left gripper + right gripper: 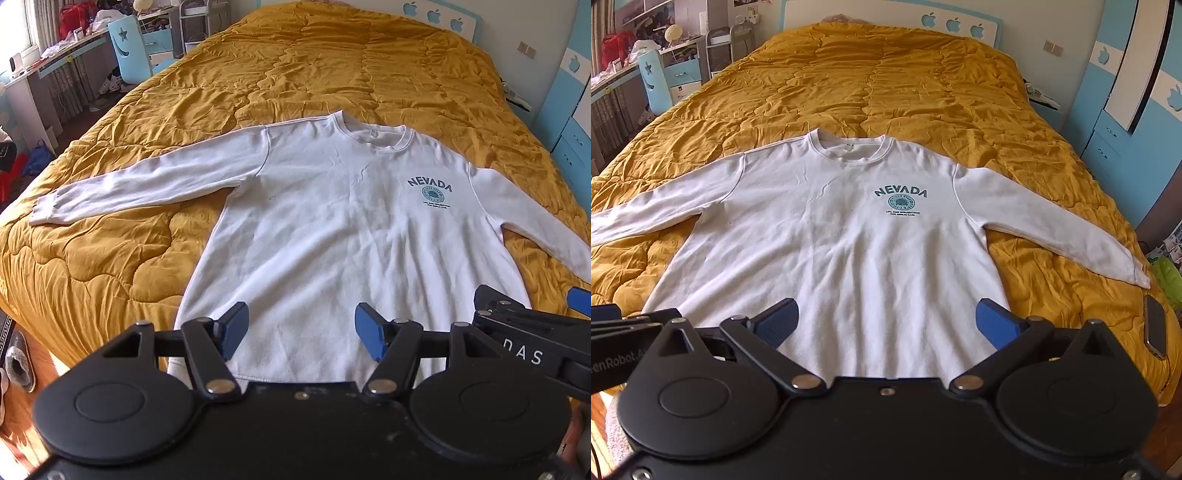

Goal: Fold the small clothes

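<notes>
We hold the left gripper (299, 332) and right gripper (886, 325) side by side, level and aimed forward, both released with blue fingers spread over the hem of the white sweatshirt (831, 236), which lies flat, sleeves outstretched, ahead on the mustard quilt (886, 81).

White sweatshirt (827, 236), unfolded.
Lies flat, front up, both sleeves spread outward, teal "NEVADA" print on chest, collar at far end.
</notes>
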Available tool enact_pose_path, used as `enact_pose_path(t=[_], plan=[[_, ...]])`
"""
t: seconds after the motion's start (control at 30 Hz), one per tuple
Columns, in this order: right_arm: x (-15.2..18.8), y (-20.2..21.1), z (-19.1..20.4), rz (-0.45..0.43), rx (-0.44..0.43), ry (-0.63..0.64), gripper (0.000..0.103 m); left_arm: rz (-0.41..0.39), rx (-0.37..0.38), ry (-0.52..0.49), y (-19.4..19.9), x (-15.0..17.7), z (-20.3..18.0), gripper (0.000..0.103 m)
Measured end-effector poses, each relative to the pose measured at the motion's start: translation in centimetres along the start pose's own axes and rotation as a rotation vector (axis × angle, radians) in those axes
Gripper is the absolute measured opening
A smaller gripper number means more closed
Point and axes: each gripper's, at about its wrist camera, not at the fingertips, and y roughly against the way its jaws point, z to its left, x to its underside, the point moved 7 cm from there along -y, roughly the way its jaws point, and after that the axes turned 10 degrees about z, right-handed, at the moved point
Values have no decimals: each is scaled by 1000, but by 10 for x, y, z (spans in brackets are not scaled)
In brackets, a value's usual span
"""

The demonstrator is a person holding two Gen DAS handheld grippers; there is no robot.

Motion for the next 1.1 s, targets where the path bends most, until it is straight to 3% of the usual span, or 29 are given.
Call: enact_pose_path(t=[0.23, 0.3, 1.1], plan=[[1, 2, 1, 1, -2, -3, 103, 9, 1, -14, -14, 3, 4, 67], [2, 5, -3, 1, -3, -7, 103, 14, 3, -5, 1, 5, -1, 67], [3, -2, 1, 9, 2, 3, 103, 36, 12, -3, -4, 4, 1, 68]])
